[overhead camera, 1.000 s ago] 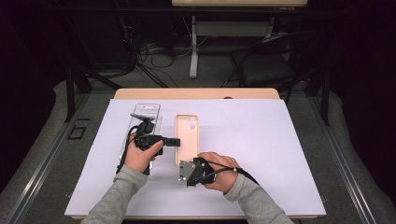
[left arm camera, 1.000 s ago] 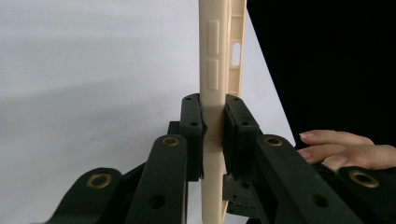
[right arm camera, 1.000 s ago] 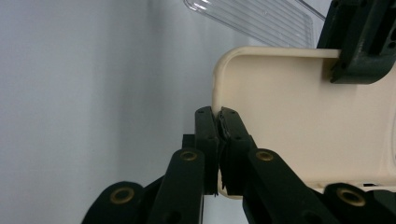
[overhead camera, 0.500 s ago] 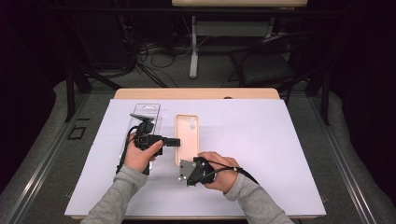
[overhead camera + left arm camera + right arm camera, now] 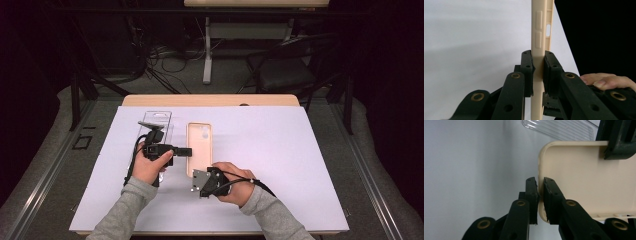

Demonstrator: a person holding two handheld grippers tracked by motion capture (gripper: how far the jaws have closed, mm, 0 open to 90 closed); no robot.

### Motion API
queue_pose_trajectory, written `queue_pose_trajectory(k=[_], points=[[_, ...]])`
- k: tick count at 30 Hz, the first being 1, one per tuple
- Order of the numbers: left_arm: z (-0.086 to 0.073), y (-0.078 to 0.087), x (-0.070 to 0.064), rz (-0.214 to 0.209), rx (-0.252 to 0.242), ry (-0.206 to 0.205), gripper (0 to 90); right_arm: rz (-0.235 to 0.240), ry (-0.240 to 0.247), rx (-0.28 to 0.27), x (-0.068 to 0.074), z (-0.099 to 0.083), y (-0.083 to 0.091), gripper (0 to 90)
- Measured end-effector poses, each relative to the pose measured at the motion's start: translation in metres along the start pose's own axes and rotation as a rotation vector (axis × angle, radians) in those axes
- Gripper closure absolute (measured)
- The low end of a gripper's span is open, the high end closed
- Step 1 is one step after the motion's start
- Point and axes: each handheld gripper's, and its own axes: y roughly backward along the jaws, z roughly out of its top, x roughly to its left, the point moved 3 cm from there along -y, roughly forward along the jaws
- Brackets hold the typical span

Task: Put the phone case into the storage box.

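Phone case (image 5: 199, 147), beige, flat on the white sheet (image 5: 300, 150), mid-table toward the left. Left gripper (image 5: 184, 151): jaws clamped on the case's left edge. Right gripper (image 5: 540, 185): jaws pinched on the case's near rim. Clear plastic tray (image 5: 159, 125) just left of the case, toward the far edge, partly behind the left gripper

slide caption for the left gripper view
Left gripper clamps the side wall of a cream phone case above the white table cover.
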Motion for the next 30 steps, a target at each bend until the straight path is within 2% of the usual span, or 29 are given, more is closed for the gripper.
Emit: queue_pose_trajectory(k=[8,12,15,21,26,30], points=[[0.001,0.005,0.001,-0.003,-0.017,-0.020,80.9,-0.029,-0.040,-0.038,-0.006,-0.001,0.005,66.9],[0.001,0.008,0.002,0.000,-0.044,-0.029,80.9,-0.032,-0.095,-0.079,-0.010,-0.001,0.010,59.2],[0.002,0.012,0.004,0.005,-0.057,-0.051,80.9,-0.035,-0.134,-0.093,-0.013,-0.003,0.012,54.5],[0.001,0.018,0.006,0.003,-0.095,-0.065,81.0,-0.049,-0.154,-0.114,-0.018,-0.006,0.012,46.9],[0.000,0.020,0.007,0.003,-0.116,-0.082,80.9,-0.056,-0.170,-0.111,-0.018,-0.007,0.011,46.3],[0.000,0.024,0.009,0.000,-0.138,-0.095,80.9,-0.048,-0.186,-0.135,-0.019,-0.008,0.012,47.4]])
